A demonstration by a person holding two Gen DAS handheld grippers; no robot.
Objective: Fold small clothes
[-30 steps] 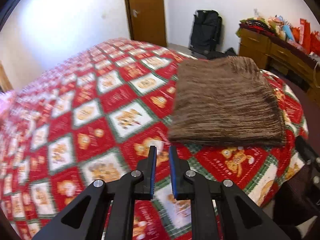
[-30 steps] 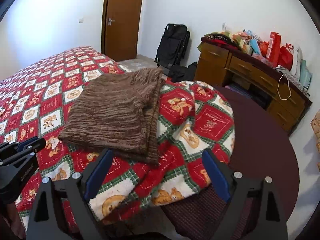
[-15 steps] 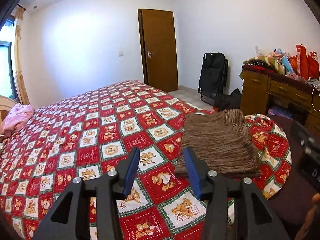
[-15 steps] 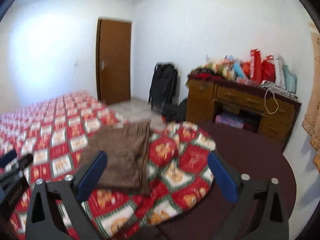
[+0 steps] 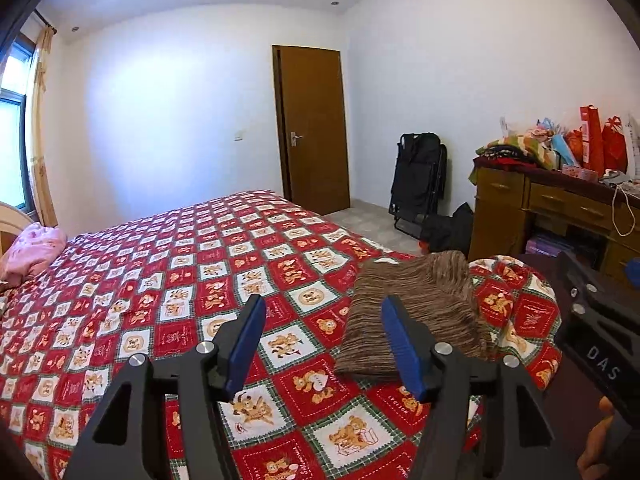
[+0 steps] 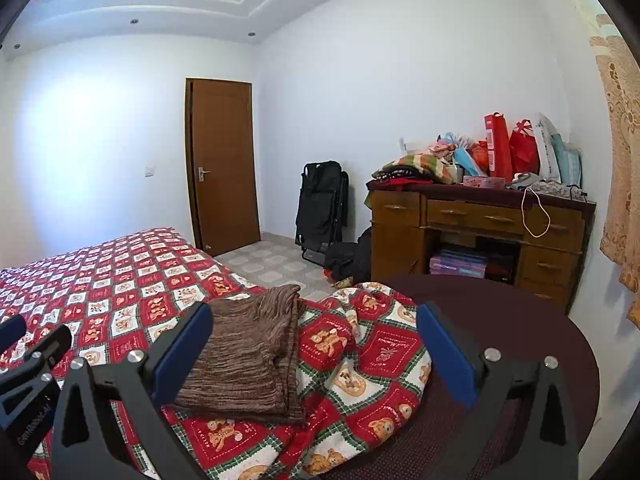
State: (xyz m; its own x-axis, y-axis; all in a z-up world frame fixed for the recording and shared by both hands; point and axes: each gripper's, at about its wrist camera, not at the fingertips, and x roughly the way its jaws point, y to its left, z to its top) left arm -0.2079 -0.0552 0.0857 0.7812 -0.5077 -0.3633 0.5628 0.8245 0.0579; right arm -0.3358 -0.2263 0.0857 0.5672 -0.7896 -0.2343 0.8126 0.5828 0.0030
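My left gripper (image 5: 322, 326) and right gripper (image 6: 314, 338) hang spread wide, grasping nothing. The folded brown garment (image 6: 250, 350) lies on the bed (image 6: 120, 272), lower centre of frame.

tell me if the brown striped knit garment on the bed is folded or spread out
Folded. The brown striped knit garment lies as a compact rectangle on the red teddy-bear patterned bedspread, with stacked layer edges showing along its right side.
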